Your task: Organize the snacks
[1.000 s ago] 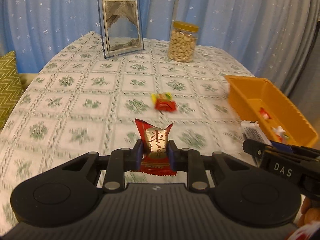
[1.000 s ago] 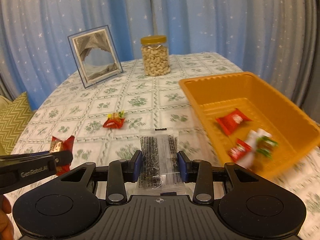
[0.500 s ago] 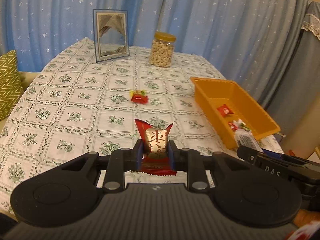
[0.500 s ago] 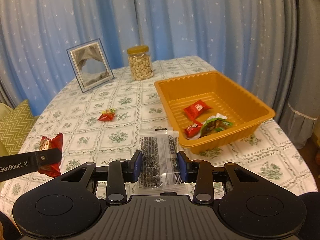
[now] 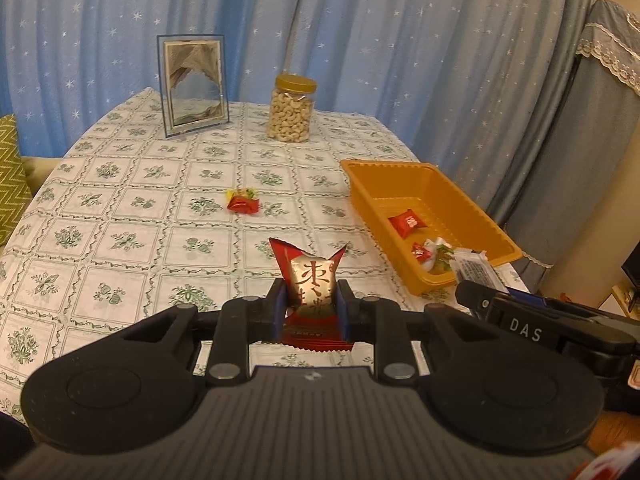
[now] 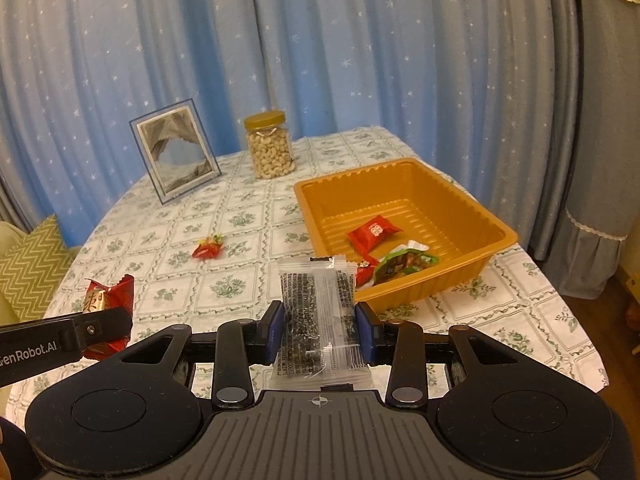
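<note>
My left gripper (image 5: 310, 306) is shut on a red and gold snack packet (image 5: 310, 280), held above the near part of the table. In the right wrist view that same red and gold packet (image 6: 106, 300) shows at the left, gripped by the other tool. My right gripper (image 6: 319, 320) is shut on a clear packet of dark seeds (image 6: 318, 308), just in front of the orange tray (image 6: 496, 236). Inside the tray lie a red wrapped sweet (image 6: 372, 232) and a green packet (image 6: 404, 262). One small red sweet (image 5: 242, 204) lies loose on the tablecloth.
A jar of cashews (image 5: 291, 109) and a framed picture (image 5: 193, 84) stand at the far side of the table (image 5: 120, 208). Blue starred curtains hang behind. A green zigzag cushion (image 6: 28, 268) sits off the table's left. The table edge runs near the tray's right side.
Both grippers have pulled back and risen with their packets still held, so the table, tray and jar look smaller and farther off. The loose red sweet has stayed put.
</note>
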